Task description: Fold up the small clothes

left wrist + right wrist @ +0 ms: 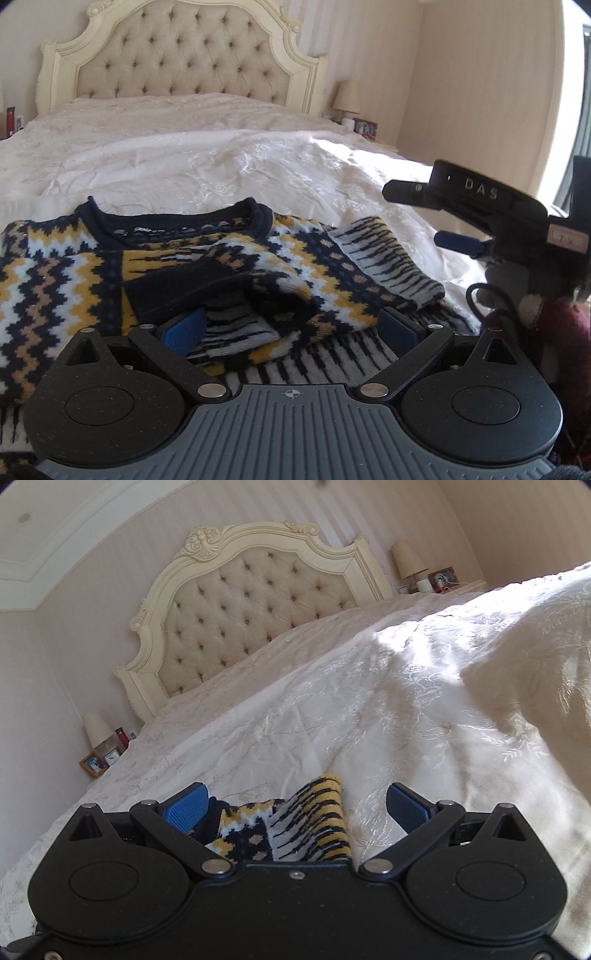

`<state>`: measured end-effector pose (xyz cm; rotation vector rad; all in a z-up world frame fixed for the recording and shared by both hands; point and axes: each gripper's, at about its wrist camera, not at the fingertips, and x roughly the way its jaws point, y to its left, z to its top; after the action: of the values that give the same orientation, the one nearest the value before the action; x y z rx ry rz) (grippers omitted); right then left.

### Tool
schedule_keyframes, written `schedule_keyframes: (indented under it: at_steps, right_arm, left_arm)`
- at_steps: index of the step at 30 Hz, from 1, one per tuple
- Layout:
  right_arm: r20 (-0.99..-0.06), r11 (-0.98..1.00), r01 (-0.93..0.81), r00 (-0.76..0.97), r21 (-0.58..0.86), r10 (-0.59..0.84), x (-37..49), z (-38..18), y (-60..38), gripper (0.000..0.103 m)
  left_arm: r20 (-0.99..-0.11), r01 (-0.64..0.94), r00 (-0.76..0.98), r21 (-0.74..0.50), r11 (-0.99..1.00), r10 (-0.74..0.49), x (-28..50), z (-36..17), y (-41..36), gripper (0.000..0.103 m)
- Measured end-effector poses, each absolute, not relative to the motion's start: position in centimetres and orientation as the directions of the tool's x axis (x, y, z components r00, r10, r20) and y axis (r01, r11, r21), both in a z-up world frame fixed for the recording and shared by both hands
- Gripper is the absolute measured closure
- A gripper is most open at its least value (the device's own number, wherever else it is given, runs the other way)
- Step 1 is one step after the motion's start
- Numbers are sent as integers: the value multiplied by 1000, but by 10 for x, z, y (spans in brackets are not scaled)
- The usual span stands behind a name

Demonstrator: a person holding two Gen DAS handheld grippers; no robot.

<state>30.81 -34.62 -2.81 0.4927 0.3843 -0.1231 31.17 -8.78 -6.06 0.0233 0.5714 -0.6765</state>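
- Covering the bed, a white embroidered bedspread [229,162] is lying under everything;
- a navy, yellow and white zigzag-knit sweater [55,280] is resting on its near edge, sleeve folded across the chest;
- the left gripper [291,328] is spreading wide over that sleeve, clamping nothing;
- the right gripper [295,808] is gaping, sweater hem between its fingers, ungrasped.

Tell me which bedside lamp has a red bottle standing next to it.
The lamp at the lower left of the right wrist view, beside the headboard's lower end; a red bottle stands beside it. The other lamp has a picture frame nearby.
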Motion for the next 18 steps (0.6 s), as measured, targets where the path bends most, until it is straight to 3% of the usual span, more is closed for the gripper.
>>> schedule_keyframes:
  at_steps: [7,12,18]
  right_arm:
    - [-396,925,129,918,356,24,314,-26,-319,1]
    - [-405,945,100,914,311,37,316,-27,-306,1]
    - [-421,969,58,906,239,50,318,-30,-289,1]
  left_arm:
    - [-437,500,726,-195,844,-531,298,-47,-38,3]
    - [-355,311,860,-208,927,-368,312,-33,4,3]
    - [-438,109,873,-252,962,-214,346,-54,36,3]
